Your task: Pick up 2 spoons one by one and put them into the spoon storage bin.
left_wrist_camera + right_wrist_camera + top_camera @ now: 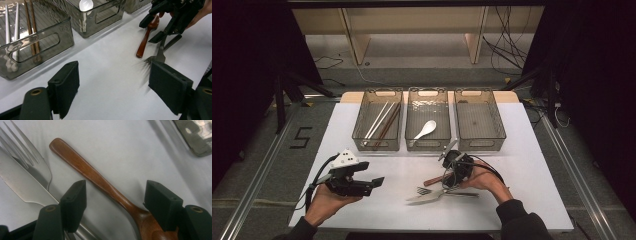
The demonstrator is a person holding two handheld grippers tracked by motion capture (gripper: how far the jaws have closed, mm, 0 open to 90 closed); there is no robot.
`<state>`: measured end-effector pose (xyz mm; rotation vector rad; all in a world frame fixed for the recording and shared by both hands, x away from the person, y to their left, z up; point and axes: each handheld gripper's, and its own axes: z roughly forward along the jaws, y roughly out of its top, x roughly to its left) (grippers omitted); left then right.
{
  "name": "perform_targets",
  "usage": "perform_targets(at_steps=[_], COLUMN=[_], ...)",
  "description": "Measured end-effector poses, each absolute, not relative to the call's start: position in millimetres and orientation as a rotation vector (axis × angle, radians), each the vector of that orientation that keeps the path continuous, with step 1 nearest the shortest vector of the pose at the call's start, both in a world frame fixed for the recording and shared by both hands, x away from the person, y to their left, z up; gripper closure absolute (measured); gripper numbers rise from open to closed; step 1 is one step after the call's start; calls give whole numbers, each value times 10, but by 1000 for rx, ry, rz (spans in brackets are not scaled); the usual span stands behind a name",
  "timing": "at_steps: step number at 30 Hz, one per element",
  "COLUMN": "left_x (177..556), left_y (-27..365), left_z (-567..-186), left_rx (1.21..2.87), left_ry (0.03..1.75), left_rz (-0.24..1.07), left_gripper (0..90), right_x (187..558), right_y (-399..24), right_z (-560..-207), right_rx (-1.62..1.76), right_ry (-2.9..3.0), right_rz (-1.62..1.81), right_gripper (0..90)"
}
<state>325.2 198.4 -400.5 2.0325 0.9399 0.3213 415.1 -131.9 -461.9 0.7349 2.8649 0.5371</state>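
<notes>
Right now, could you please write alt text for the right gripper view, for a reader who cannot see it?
The right gripper hangs over a white table with its black jaws open on either side of a brown wooden spoon, not pressing it. A metal fork and knife lie to the left, and a corner of a clear bin shows top right.

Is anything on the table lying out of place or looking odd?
Yes. A wooden spoon, a fork and a knife lie loose and crossed on the table, while the right-hand bin looks empty. Nothing looks damaged.
</notes>
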Motion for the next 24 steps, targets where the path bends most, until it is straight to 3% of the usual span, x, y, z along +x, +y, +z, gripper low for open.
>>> perform_targets(at_steps=[24], left_x=[3252], left_y=[2015], left_z=[-3991], left_rx=[1994], left_ry=[944], left_rz=[330], left_gripper=[191], right_x=[4155], right_y=[-1356], right_z=[-4593], right_rx=[691], right_ry=[2910], right_rz=[411], right_gripper=[604])
